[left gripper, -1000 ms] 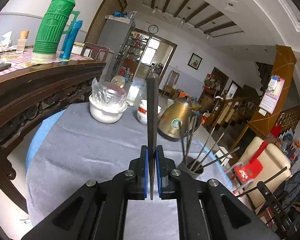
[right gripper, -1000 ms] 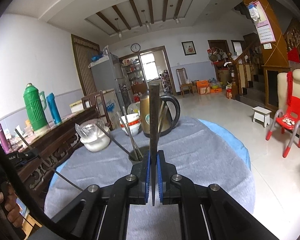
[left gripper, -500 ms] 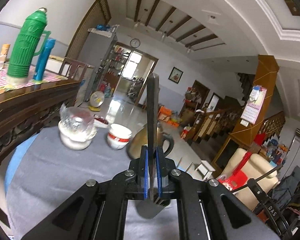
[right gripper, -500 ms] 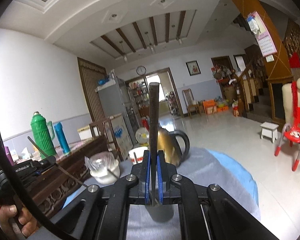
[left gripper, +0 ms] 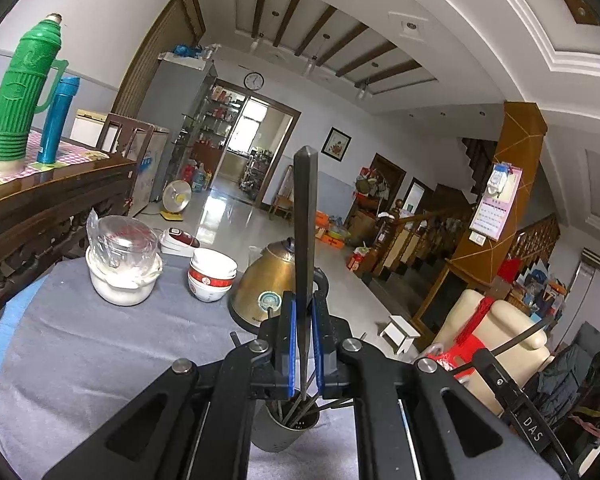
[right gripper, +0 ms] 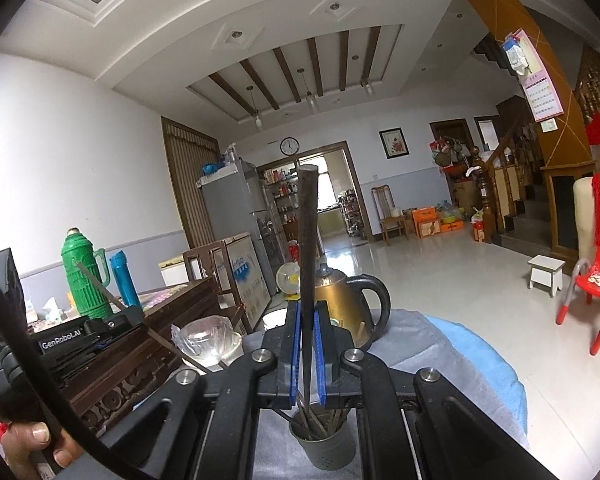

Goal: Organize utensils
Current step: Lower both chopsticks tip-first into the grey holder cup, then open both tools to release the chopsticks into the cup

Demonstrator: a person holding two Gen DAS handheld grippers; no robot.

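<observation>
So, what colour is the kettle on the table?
The kettle has a golden-bronze body and a black handle, best seen in the right wrist view.

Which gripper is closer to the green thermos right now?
Left. The left gripper is on the wooden table side, with the thermos looming at its left. The right gripper is farther out and sees the thermos small, beyond the left gripper.
</observation>
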